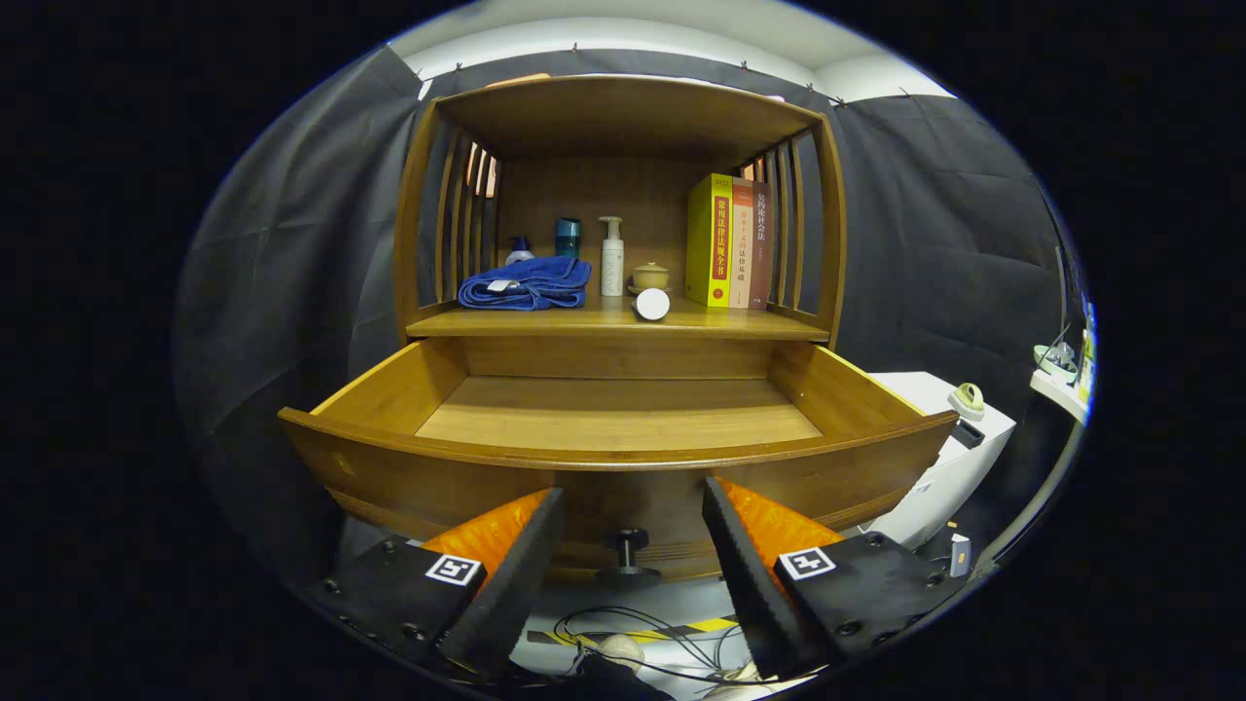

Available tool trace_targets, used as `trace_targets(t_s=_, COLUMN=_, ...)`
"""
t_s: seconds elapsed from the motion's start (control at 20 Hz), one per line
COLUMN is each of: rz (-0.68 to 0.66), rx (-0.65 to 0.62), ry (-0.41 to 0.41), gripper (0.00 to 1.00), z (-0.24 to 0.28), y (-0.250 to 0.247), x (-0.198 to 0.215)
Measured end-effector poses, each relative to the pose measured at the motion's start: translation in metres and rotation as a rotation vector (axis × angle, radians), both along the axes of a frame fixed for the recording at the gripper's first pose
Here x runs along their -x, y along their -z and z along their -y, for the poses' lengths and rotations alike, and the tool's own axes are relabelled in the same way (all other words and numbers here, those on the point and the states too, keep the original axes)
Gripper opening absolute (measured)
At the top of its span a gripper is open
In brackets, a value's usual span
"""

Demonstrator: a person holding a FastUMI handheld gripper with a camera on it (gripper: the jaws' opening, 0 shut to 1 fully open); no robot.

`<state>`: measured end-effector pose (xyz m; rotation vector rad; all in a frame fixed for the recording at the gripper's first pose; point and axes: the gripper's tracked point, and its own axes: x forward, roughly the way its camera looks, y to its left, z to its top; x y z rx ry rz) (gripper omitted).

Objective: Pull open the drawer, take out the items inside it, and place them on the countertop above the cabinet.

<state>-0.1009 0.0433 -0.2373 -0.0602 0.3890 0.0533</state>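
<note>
Your gripper (631, 516) sits just in front of the drawer (623, 458), its fingers spread wide and holding nothing, with the drawer's dark round knob (629, 553) between them and touching neither. The drawer is pulled well out of the wooden cabinet (623, 117); its curved front panel runs across just ahead of your fingertips, and the bare wooden floor of the drawer lies beyond them, with no item visible on the part you can see. Above the drawer, on the countertop (759, 324), a folded blue towel (526, 284) lies at the left with a small white tag on it. Behind it stand a small blue-capped bottle (519, 251) and a teal cup (568, 237). Near the middle stands a white pump bottle (611, 257), a small tan lidded pot (649, 276) beside it, and a white cylinder (652, 304) lies on its side at the countertop's front edge. At the right stand three upright books (728, 241), one yellow, one orange and one brown, with Chinese characters down their spines, too small for you to read reliably.
</note>
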Motion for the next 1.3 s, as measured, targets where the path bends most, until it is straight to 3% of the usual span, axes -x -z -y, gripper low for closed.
trace_targets(t_s=0.4, rz=0.012, rx=-0.003, ry=0.000, gripper=0.96, z=-0.003, y=0.002, x=-0.025)
trace_targets(t_s=1.3, rz=0.027, rx=0.027, ry=-0.019, gripper=0.95, z=-0.010, y=0.019, x=-0.134)
